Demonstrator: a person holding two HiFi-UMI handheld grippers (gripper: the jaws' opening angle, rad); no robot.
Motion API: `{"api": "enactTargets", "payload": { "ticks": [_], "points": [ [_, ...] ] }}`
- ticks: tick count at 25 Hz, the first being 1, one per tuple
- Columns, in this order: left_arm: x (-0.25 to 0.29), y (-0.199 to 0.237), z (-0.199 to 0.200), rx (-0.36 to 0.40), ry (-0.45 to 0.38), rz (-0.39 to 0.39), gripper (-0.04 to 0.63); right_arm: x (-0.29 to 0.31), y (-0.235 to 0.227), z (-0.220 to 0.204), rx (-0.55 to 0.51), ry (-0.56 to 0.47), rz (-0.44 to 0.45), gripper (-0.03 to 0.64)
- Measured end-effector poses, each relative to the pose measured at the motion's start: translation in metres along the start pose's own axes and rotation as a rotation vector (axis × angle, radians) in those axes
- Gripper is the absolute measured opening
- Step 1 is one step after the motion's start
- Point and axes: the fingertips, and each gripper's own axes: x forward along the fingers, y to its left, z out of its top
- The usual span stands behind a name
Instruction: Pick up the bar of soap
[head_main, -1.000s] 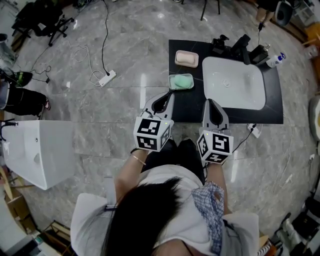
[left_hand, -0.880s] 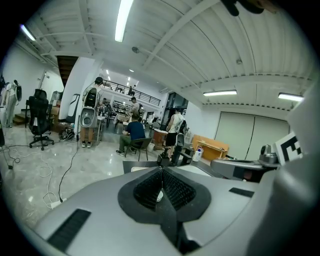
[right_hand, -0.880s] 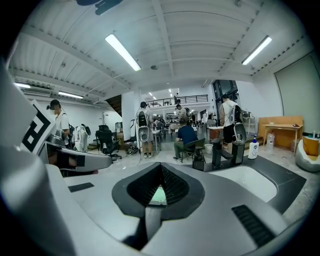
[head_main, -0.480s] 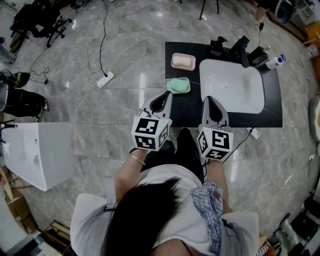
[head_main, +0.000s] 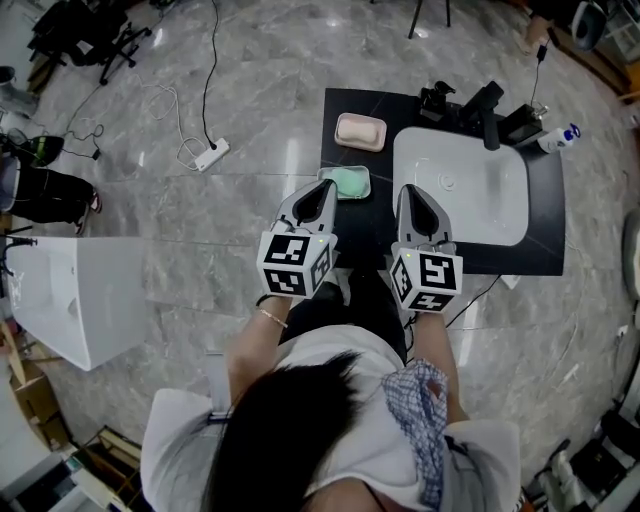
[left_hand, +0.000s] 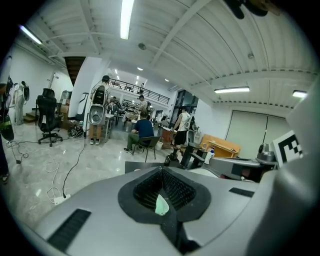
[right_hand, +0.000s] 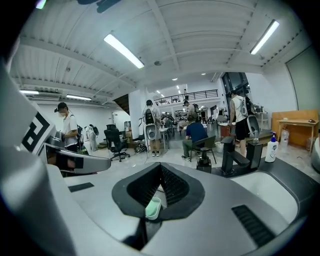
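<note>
Green soap bar (head_main: 351, 182) lies just beside the closed left gripper (head_main: 324, 187).

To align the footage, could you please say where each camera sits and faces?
Head view: on the head, looking down at the table; hair, arms, left gripper, right gripper show.
Left gripper view: on the left gripper, looking along its shut fingers into the hall.
Right gripper view: on the right gripper, facing likewise.
Shared: all three show the green soap dish.
</note>
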Motion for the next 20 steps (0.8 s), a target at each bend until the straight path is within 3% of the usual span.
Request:
{"api": "enactTargets", "payload": {
  "ticks": [10, 20],
  "points": [
    [0.039, 0.003, 0.005, -0.032, 0.011, 0.064, 0.012, 0.043, -0.030, 0.013, -0.034, 0.028, 0.065, 0.014],
    [0.055, 0.013, 0.005, -0.058, 0.018, 0.141, 0.012, 0.086, -0.038, 0.014, -0.114, 0.076, 0.193, 0.015]
  ]
}}
